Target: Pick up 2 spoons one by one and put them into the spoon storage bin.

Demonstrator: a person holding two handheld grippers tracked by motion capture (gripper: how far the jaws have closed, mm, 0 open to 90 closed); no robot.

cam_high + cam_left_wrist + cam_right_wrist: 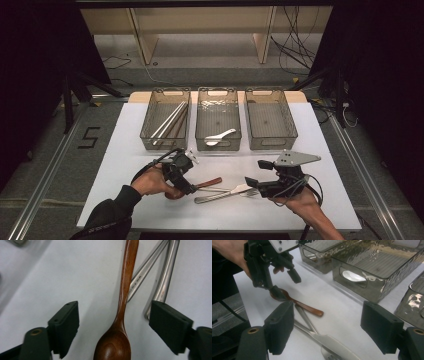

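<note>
Dark brown wooden spoon (122,315) lies flat on the white tabletop (150,200), near the front edge, left of centre. Its bowl points toward the person and its handle runs off to the right in the high view. The bowl sits between the left gripper (113,325)'s two black jaws, which stand spread, one on each side; neither pad touches the wood. Left gripper is angled down over the bowl, held in the person's left hand (150,181).

Just beside the spoon handle: a silver metal knife (329,341) and a silver metal fork (220,196), handles crossing close to the wooden handle. Whether they touch the handle is unclear. Fork tines point toward the right gripper (252,181).

Right gripper sits low at the right end of the cutlery, jaws spread, nothing between the pads, with the knife blade on the table below the gap.

Behind, three smoky transparent plastic bins in a row. The left bin (150,131) holds pale chopsticks (168,120), the middle bin (202,131) holds a white ceramic soup spoon (219,137), and the right bin (292,131) stands to their right.
</note>
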